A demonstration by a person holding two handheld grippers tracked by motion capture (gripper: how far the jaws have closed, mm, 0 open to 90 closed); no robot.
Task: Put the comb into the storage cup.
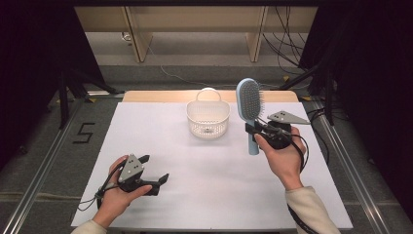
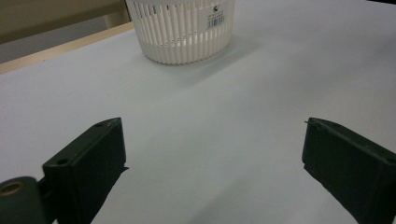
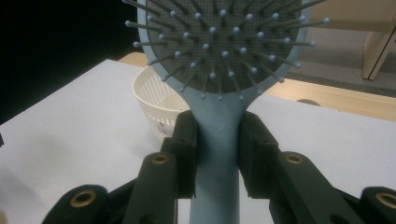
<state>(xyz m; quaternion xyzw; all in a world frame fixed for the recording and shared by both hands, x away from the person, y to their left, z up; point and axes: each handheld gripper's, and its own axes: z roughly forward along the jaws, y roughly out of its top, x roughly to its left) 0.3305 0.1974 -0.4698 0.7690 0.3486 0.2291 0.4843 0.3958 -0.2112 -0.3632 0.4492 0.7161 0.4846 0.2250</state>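
- Big white rectangular table top (image 1: 204, 195) w/ a pale wood strip along its far edge; everything sits on or over it.
- Round white slatted plastic basket (image 1: 208, 118) w/ a loop handle at its far rim, standing upright on the table approx 12 o'clock from table centre. In the left gripper view it's at 12 o'clock (image 2: 183, 29), small label on its wall. In the right gripper view it's partly hidden behind the brush neck, approx 9 o'clock of frame centre (image 3: 152, 102).
- Light blue plastic paddle hairbrush (image 1: 250, 109) w/ grey bristle pad: held upright off the table, head up, handle end down, bristles facing the person's right. It's at 3 o'clock of the basket, near but not touching. Right gripper view: head at 12 o'clock, neck running down the middle (image 3: 219, 140).
- Right gripper (image 1: 256, 129), black two-jaw w/ grey three-cornered plate on top, in the right hand at approx 2 o'clock of table centre: jaws clamped on the brush handle just under the head, pads pressing both sides (image 3: 217, 154).
- Left gripper (image 1: 155, 169), same build, in the left hand at approx 8 o'clock of table centre, low over the table: jaws spread wide, nothing between them, bare table in the gap (image 2: 215, 154). Pointing toward the basket, well apart from it.
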